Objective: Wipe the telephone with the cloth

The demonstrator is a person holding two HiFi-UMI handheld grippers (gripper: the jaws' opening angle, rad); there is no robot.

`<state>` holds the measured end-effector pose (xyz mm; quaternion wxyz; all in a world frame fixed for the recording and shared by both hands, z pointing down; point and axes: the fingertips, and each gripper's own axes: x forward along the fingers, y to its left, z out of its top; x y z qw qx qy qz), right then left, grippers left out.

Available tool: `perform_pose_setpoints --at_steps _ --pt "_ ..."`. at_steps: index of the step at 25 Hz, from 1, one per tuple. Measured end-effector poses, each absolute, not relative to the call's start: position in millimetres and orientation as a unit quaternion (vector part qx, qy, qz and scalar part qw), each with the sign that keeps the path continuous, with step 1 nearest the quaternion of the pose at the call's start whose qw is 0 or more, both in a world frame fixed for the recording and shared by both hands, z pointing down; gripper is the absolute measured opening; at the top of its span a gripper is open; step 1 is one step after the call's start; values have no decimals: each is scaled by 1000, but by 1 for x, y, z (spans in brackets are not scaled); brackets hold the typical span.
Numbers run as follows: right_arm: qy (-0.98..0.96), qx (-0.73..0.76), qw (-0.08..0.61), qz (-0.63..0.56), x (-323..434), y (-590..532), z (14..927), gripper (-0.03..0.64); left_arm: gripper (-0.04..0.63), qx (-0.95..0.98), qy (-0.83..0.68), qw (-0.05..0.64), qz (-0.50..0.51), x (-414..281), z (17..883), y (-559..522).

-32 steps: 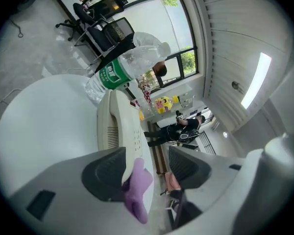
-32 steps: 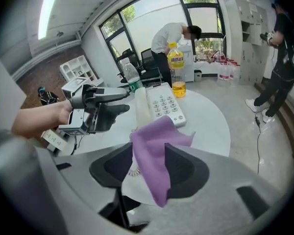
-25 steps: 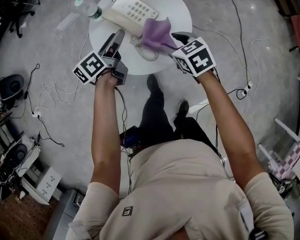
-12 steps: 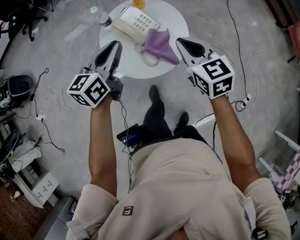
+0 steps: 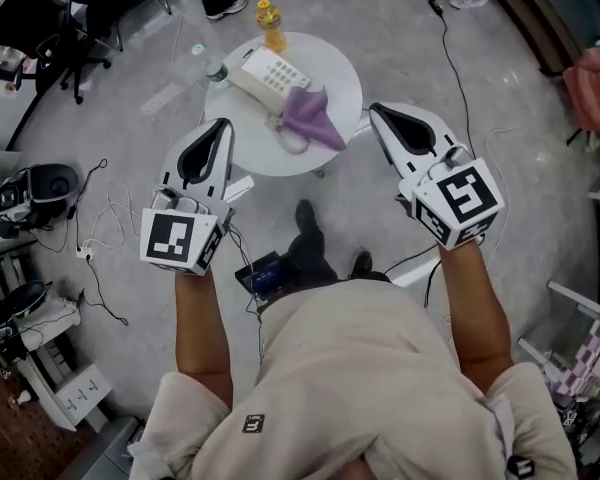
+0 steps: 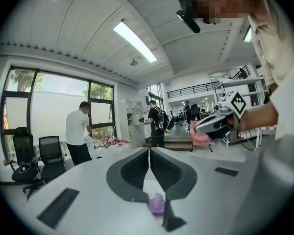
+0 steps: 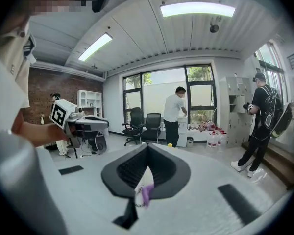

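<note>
The white telephone (image 5: 270, 73) sits on a small round white table (image 5: 343, 68) far below. A purple cloth (image 5: 310, 118) lies draped over its near end. Both grippers are held high above the floor, well short of the table. My left gripper (image 5: 223, 126) has just been closing and is now shut with nothing between its jaws. My right gripper (image 5: 377, 111) is shut and empty too. In the left gripper view the jaws of that gripper (image 6: 149, 150) meet, with the cloth (image 6: 156, 204) showing below them. The right gripper view shows its gripper (image 7: 147, 145) shut above the cloth (image 7: 146, 194).
A yellow bottle (image 5: 269, 23) and a clear water bottle (image 5: 212, 68) stand at the table's far side. Cables trail over the grey floor (image 5: 90, 248). Office chairs (image 5: 80, 18) stand at the upper left. Two people stand across the room, one in white (image 6: 78, 131), one with a backpack (image 7: 257, 126).
Both grippers have risen from the table's edge and drawn back toward me. Their jaws have closed. The cloth has stayed on the telephone.
</note>
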<state>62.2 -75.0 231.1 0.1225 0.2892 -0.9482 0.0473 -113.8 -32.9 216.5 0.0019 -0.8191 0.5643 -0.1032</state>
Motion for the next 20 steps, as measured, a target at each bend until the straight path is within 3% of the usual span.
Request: perform_pose_setpoints --at_steps 20 --pt "-957 266 114 12 151 17 174 -9 14 -806 580 42 -106 -36 153 54"
